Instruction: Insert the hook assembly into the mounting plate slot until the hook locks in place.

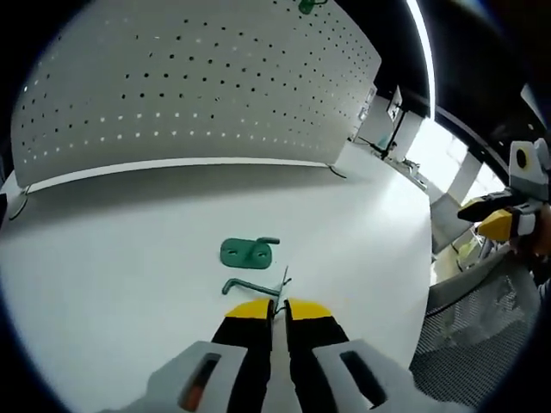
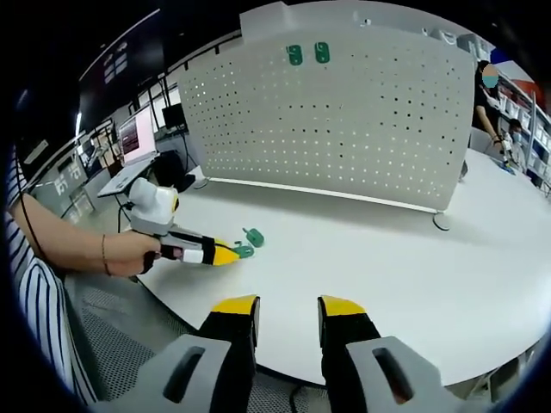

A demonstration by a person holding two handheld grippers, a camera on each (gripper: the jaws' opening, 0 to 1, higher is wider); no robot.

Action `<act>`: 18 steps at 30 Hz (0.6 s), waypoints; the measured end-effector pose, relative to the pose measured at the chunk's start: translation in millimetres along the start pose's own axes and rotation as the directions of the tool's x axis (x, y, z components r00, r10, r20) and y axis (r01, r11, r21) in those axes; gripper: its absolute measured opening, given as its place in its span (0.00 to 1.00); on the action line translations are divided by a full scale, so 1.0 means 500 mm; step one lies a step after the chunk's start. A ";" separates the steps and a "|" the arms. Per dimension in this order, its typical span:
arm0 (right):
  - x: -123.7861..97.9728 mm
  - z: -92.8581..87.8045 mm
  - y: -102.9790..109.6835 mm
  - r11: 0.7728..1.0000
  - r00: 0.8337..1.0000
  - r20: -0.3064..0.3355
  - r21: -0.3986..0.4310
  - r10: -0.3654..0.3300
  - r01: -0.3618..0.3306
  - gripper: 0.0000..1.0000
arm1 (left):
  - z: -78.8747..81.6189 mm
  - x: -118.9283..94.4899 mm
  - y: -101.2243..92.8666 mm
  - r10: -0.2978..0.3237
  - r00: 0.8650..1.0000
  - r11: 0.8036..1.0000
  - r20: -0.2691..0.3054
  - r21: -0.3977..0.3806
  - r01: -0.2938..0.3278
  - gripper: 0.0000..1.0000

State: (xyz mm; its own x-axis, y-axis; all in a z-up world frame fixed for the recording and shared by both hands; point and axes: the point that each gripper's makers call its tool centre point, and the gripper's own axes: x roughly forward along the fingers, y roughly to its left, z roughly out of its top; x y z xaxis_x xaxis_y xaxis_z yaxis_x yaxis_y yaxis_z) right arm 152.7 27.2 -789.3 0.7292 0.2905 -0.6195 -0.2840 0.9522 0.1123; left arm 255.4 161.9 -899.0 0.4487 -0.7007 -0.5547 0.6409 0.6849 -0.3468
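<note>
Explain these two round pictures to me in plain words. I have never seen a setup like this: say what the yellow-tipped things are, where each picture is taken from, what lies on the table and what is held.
No robot here: a person holds a handheld tool in each hand, and a small camera rides on each, looking along its yellow-tipped jaws.

The left gripper view looks along the left tool. Its jaws are closed on a thin green hook at the white table. Just beyond lies a green plate with holes. Behind stands a white pegboard.

The right gripper view looks along the right tool, whose jaws stand apart and hold nothing, near the table's edge. It also shows the person's hand bringing the left tool to the plate, and two more green pieces hanging high on the pegboard.
</note>
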 end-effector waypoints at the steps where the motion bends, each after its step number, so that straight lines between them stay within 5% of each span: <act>1: 0.000 -0.001 0.000 1.000 1.000 -0.002 0.000 0.001 -0.001 0.24 | 0.000 0.000 0.001 0.002 1.000 1.000 0.001 0.000 -0.002 0.05; 11: 0.002 -0.005 0.000 1.000 1.000 -0.012 0.003 0.003 -0.003 0.24 | 0.012 -0.005 0.004 -0.028 1.000 1.000 0.011 0.006 0.028 0.03; 18: 0.005 -0.008 0.002 1.000 1.000 -0.026 0.004 0.011 -0.011 0.24 | 0.002 -0.016 0.006 -0.042 0.999 0.998 -0.032 0.034 0.043 0.01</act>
State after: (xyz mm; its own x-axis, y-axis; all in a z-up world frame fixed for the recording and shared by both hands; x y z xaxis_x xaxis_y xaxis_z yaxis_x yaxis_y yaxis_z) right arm 151.7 28.5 -793.5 0.7095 0.2986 -0.6383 -0.2896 0.9493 0.1222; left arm 254.1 169.4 -894.7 0.4013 -0.7223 -0.5633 0.6807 0.6467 -0.3443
